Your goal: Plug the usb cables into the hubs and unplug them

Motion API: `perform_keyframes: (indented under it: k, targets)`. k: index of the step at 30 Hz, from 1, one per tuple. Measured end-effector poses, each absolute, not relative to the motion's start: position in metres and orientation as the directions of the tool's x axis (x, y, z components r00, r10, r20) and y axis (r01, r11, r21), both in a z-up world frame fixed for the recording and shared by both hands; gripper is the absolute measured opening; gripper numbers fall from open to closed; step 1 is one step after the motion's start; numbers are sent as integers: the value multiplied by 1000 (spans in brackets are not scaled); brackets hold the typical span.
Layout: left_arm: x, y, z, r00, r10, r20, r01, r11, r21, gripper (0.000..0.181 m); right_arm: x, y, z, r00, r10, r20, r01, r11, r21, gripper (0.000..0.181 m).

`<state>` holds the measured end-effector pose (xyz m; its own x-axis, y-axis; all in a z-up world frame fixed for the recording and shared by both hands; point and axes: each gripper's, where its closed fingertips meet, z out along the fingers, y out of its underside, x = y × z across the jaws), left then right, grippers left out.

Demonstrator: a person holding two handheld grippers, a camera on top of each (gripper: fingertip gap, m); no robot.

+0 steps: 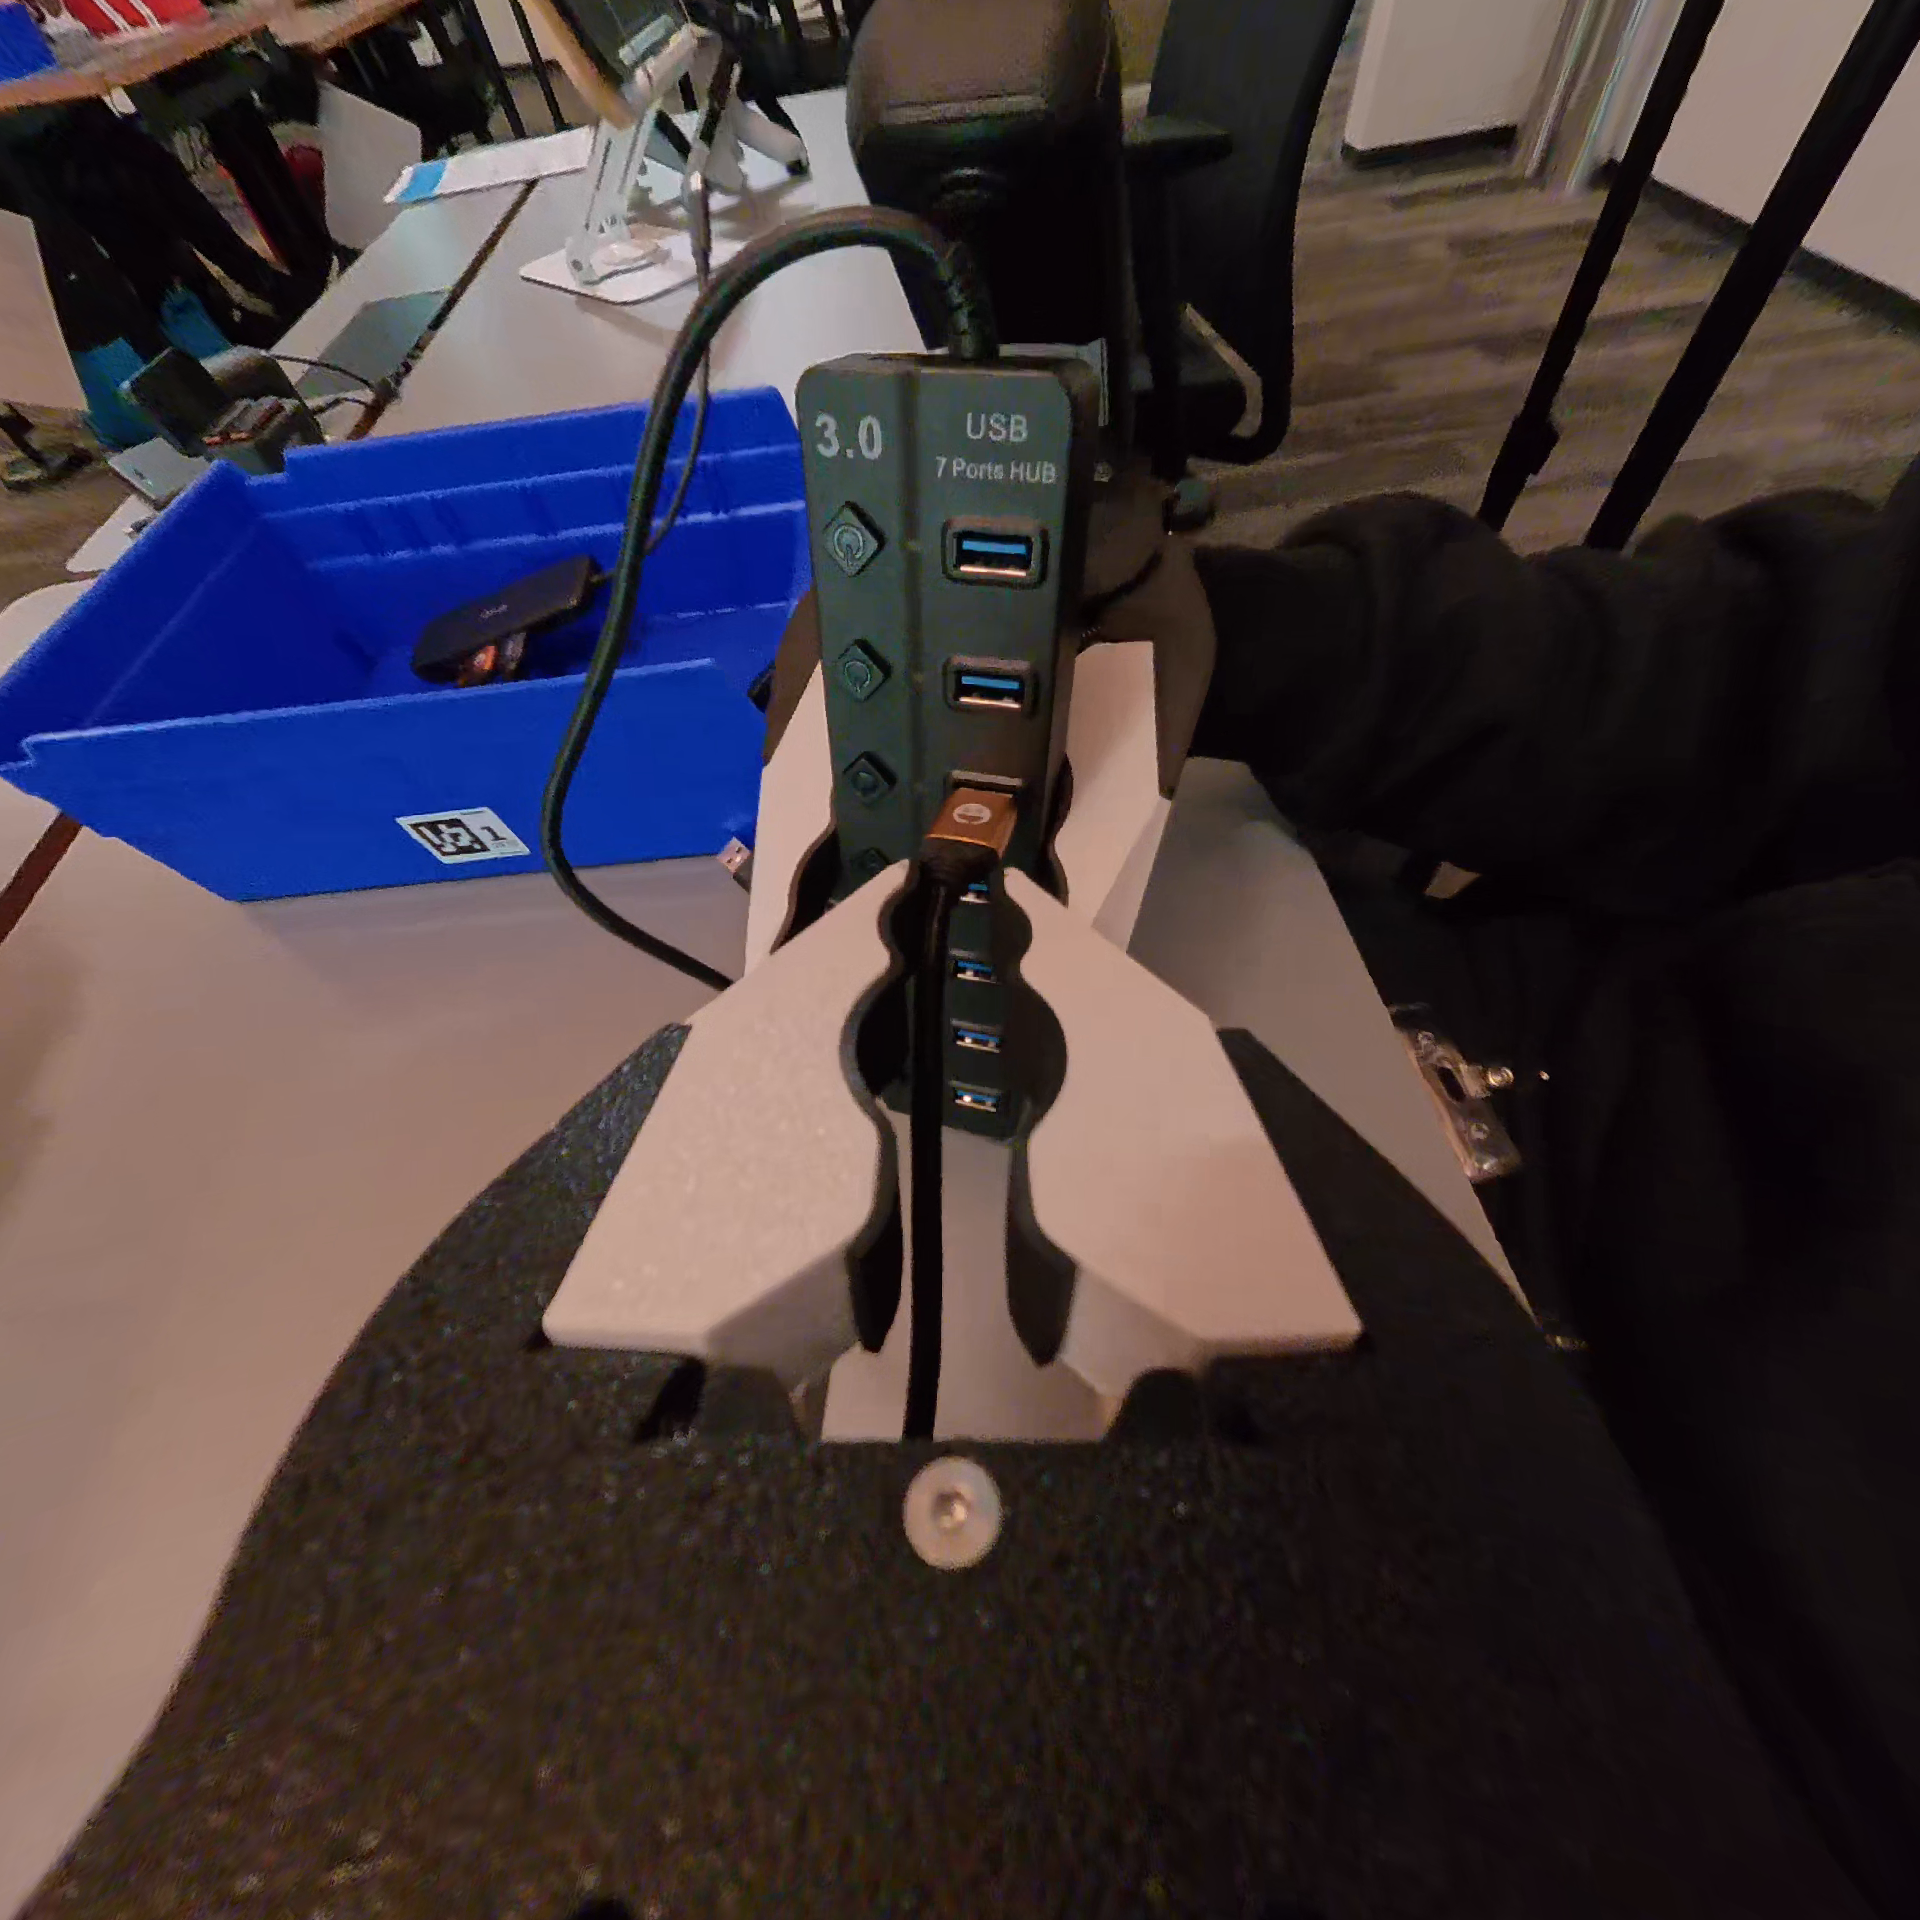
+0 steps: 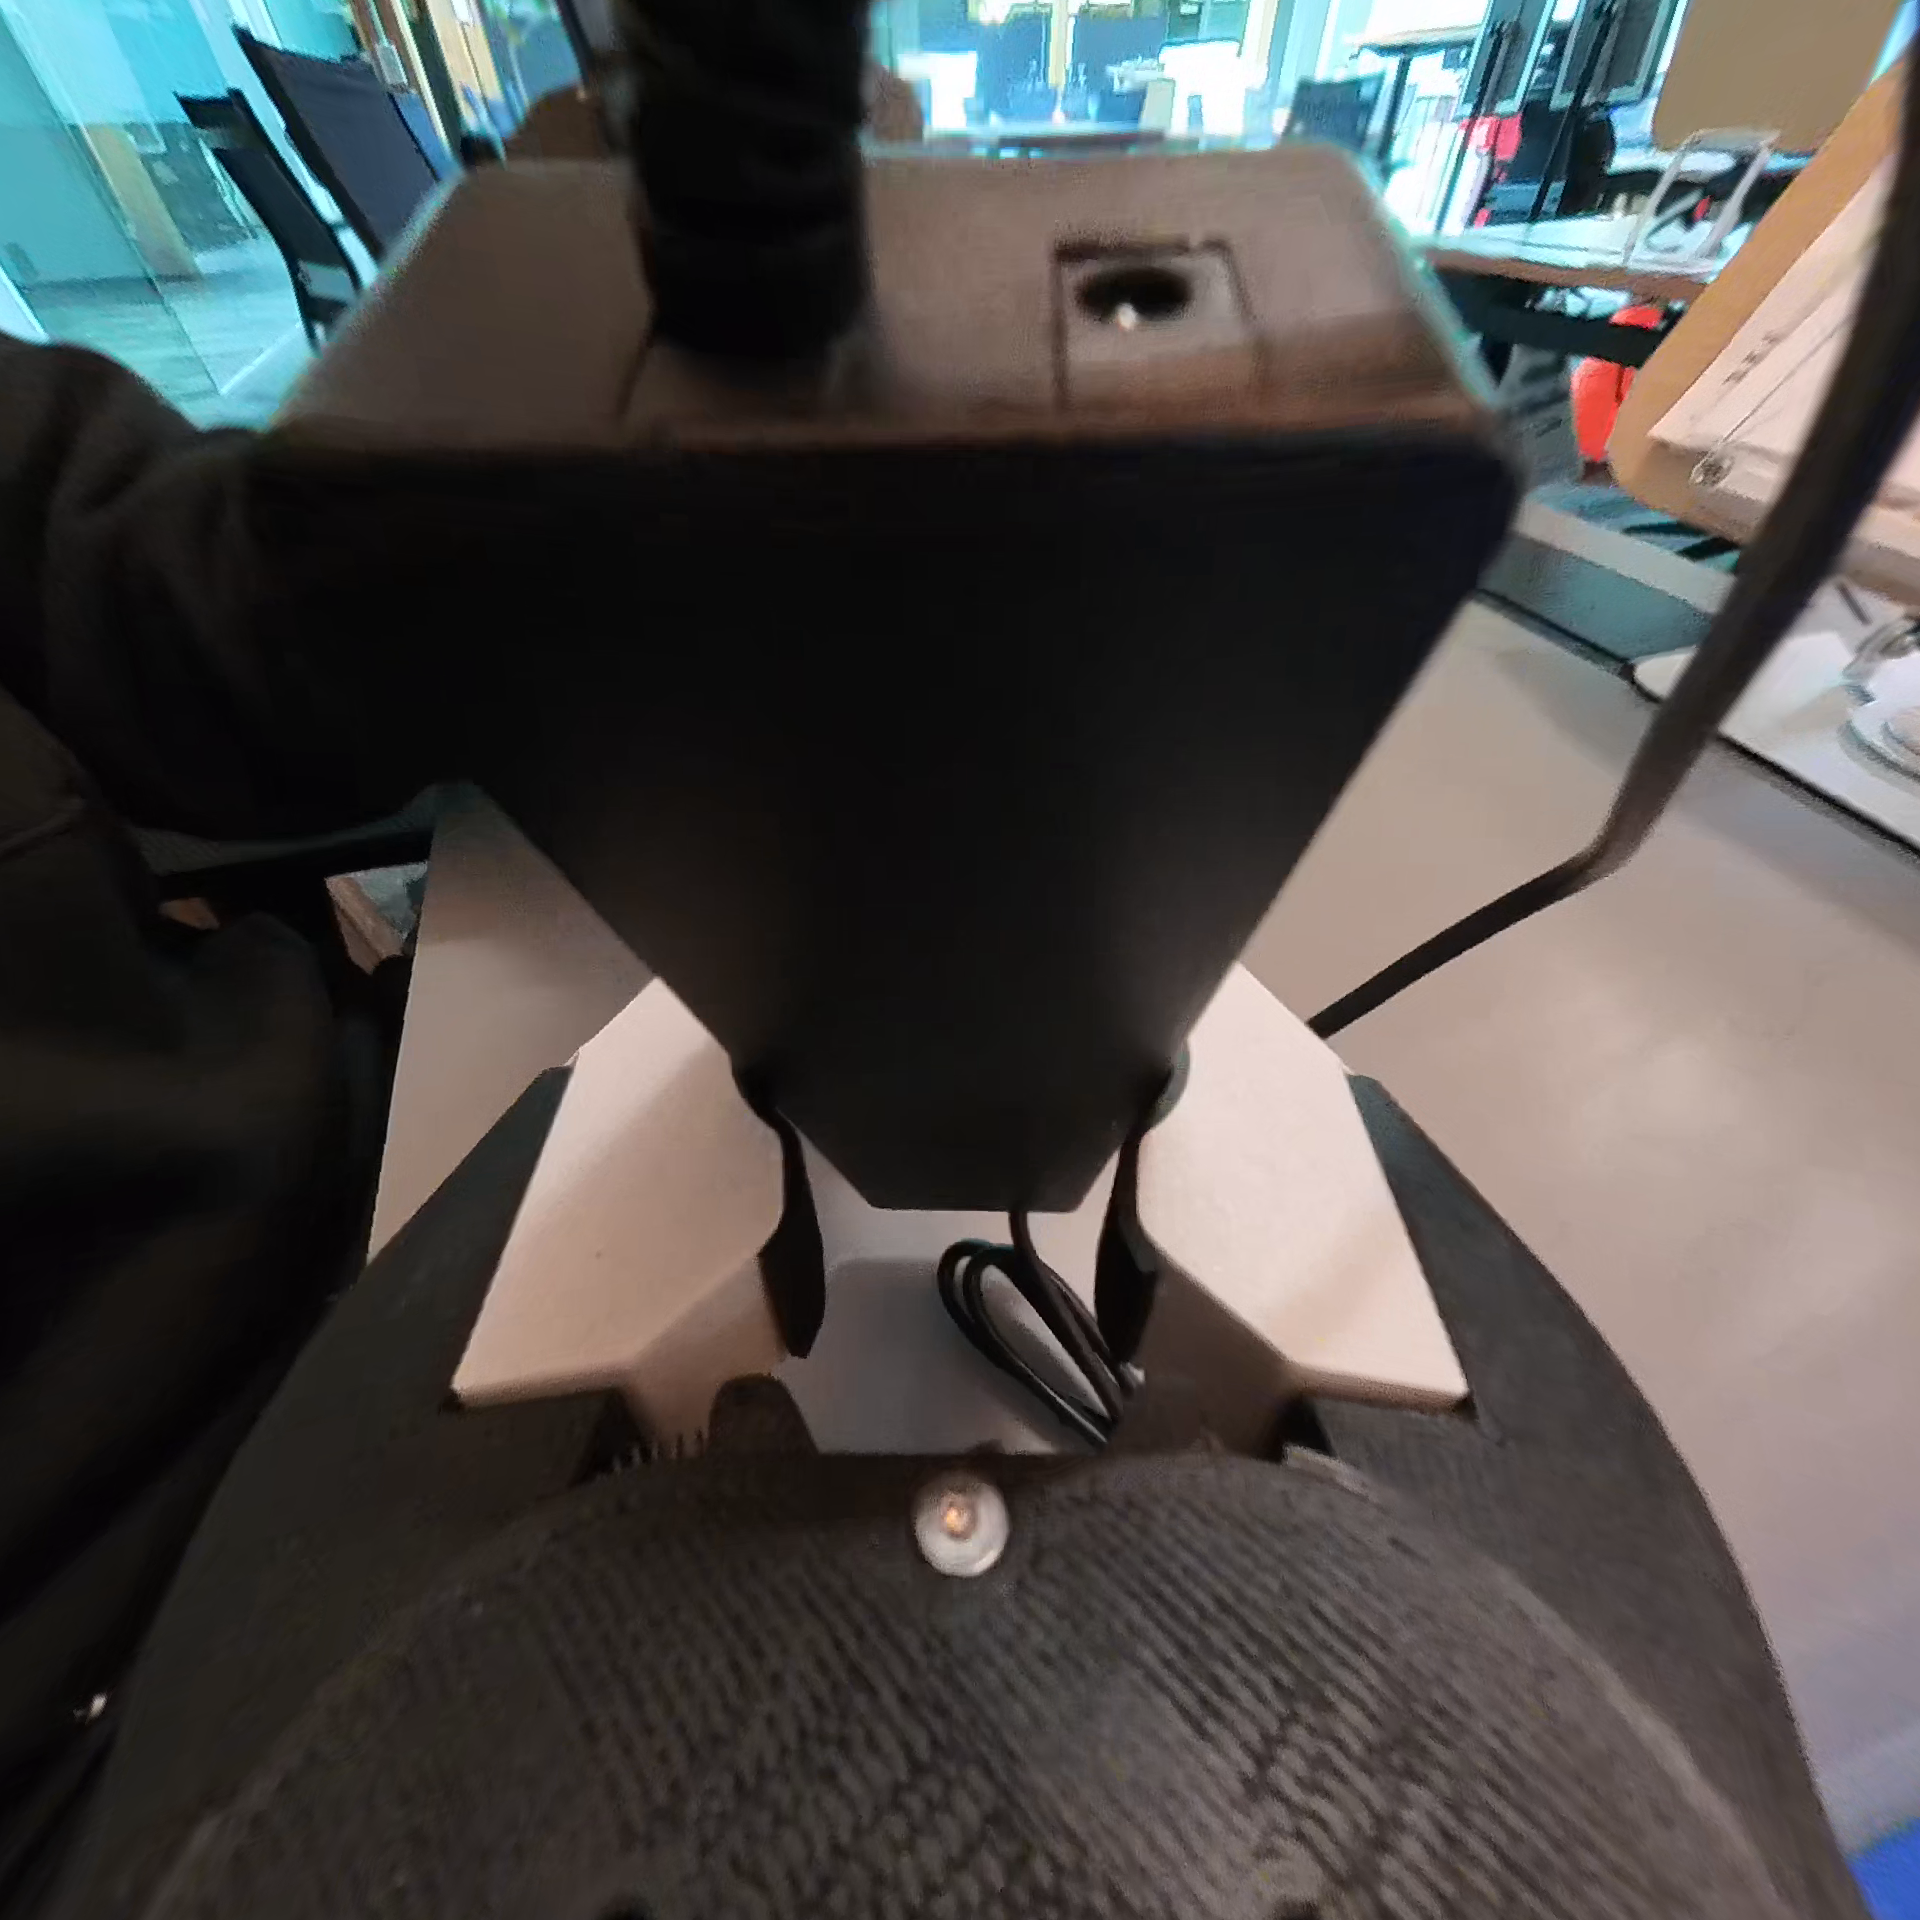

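A black multi-port USB hub (image 1: pixel 914 582) stands upright over the white table (image 1: pixel 260 1143). My right gripper (image 1: pixel 977 665) holds it by its sides; its grey fingers (image 1: pixel 1174 665) show behind the hub. In the right wrist view the hub's dark back (image 2: pixel 914 727) fills the frame, clamped in my right gripper (image 2: pixel 966 1039). My left gripper (image 1: pixel 951 894) is shut on a black cable (image 1: pixel 923 1195) just below its copper-coloured USB plug (image 1: pixel 966 826). The plug sits at the hub's third port from the top. I cannot tell how deep it is seated.
A blue bin (image 1: pixel 312 769) holding a small black device (image 1: pixel 499 634) stands on the left. The hub's thick cable (image 1: pixel 623 623) loops down beside the bin, with a loose plug (image 1: pixel 736 862) nearby. A dark sleeve (image 1: pixel 1558 675), an office chair (image 1: pixel 1039 208) and tripod legs (image 1: pixel 1662 260) are on the right.
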<state>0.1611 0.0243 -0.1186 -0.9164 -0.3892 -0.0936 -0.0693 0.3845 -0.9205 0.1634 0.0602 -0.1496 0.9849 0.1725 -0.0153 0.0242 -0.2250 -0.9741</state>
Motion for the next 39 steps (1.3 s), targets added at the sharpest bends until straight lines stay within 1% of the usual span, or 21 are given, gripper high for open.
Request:
perform_keyframes:
  k: [1, 8, 11, 12, 13, 14, 15, 20, 21, 23, 24, 26, 27, 28, 29, 30, 31, 33, 34, 38, 39]
  targets:
    - [162, 25, -117, -910, -400, -110, -54, 378, -924, 10, 165, 60, -147, 986, 163, -14, 22, -214, -977, 62]
    - [162, 53, -84, -804, -536, -258, 102, 303, -948, 44, 176, 46, -135, 993, 116, 18, 39, -184, -982, 62]
    - [181, 73, -74, -719, -652, -241, 95, 251, -963, 86, 179, 47, -132, 994, 107, 22, 39, -166, -985, 62]
    - [189, 80, -72, -680, -689, -253, 91, 262, -961, 86, 178, 48, -132, 994, 108, 21, 39, -167, -985, 62]
    - [196, 89, -68, -633, -720, -283, 107, 281, -954, 62, 178, 48, -132, 994, 104, 26, 43, -168, -985, 62]
    - [198, 94, -63, -604, -725, -332, 150, 306, -940, 20, 178, 48, -133, 994, 106, 27, 45, -172, -984, 62]
    - [202, 99, -56, -562, -741, -368, 177, 326, -928, 0, 177, 48, -134, 994, 109, 27, 46, -176, -983, 62]
    - [214, 119, -43, -412, -769, -488, 185, 454, -872, 0, 178, 46, -132, 994, 109, 22, 40, -165, -986, 62]
    - [216, 124, -37, -360, -780, -511, 202, 469, -860, 31, 178, 46, -132, 994, 108, 21, 39, -165, -986, 62]
    - [220, 132, -35, -290, -774, -563, 194, 529, -826, 26, 178, 45, -132, 994, 110, 23, 41, -163, -986, 62]
    - [221, 134, -38, -276, -750, -601, 193, 569, -799, 0, 179, 45, -133, 994, 106, 24, 42, -165, -985, 62]
    - [224, 137, -40, -227, -710, -667, 195, 638, -745, 0, 178, 45, -132, 994, 105, 29, 46, -161, -986, 62]
    - [224, 135, -39, -202, -687, -698, 211, 666, -716, 5, 178, 45, -131, 994, 107, 30, 47, -159, -986, 62]
    - [223, 133, -40, -192, -674, -714, 223, 678, -700, 31, 177, 45, -131, 994, 107, 31, 48, -161, -986, 62]
    - [223, 131, -44, -209, -673, -709, 211, 677, -705, 45, 178, 45, -131, 994, 105, 34, 51, -164, -985, 62]
    - [223, 127, -51, -248, -672, -698, 191, 672, -715, 47, 178, 45, -131, 994, 104, 36, 53, -163, -985, 62]
    - [223, 125, -57, -280, -669, -688, 176, 669, -722, 44, 177, 44, -130, 994, 107, 33, 50, -160, -986, 62]
    - [222, 126, -63, -285, -665, -690, 173, 673, -719, 0, 178, 44, -131, 994, 104, 29, 46, -162, -986, 62]
    - [221, 124, -68, -309, -669, -676, 164, 662, -731, 0, 178, 44, -132, 994, 102, 31, 48, -166, -985, 62]
    - [221, 125, -77, -363, -729, -581, 123, 580, -805, 47, 180, 44, -133, 995, 97, 25, 41, -169, -985, 62]
    - [221, 125, -81, -378, -729, -571, 109, 577, -809, 48, 180, 44, -134, 995, 97, 25, 41, -169, -985, 62]
